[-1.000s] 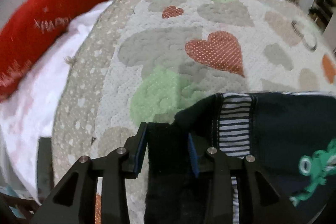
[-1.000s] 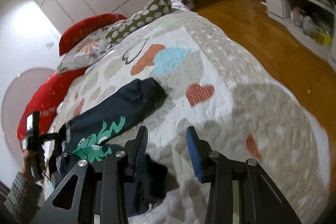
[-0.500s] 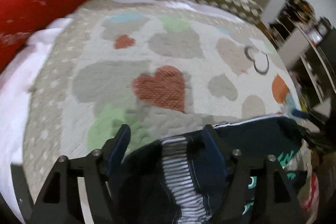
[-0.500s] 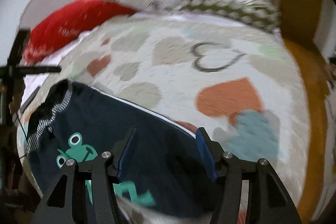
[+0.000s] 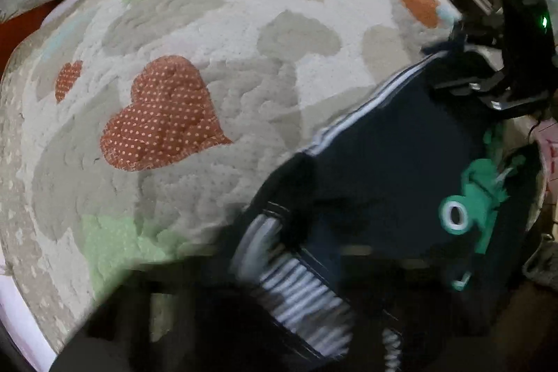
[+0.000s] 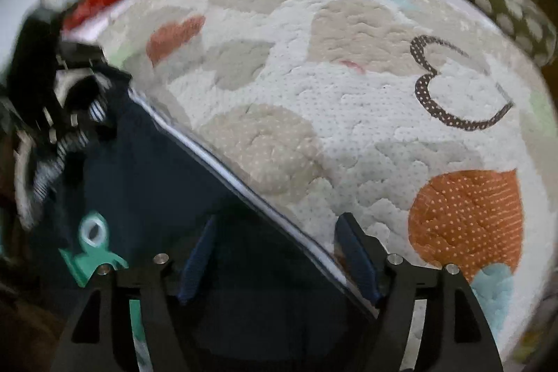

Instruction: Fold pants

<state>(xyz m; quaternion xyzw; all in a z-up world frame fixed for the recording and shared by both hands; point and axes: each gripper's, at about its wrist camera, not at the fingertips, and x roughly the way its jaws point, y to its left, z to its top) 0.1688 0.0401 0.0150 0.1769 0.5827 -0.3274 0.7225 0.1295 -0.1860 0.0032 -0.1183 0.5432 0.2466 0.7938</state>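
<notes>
my left gripper [image 6: 75, 107] clamps the pants [image 6: 146, 183] waistband at 9 o'clock; right gripper [image 6: 275, 257] spreading over the hem, nothing pinched.

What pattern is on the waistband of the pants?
Black-and-white stripes on the waistband of the dark navy pants; clearest in the left wrist view.

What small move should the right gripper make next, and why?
Probably close the right gripper on the pants: its jaws are opening astride the white-piped edge, pads not pressing, while the left gripper is shut at the striped waistband.
</notes>
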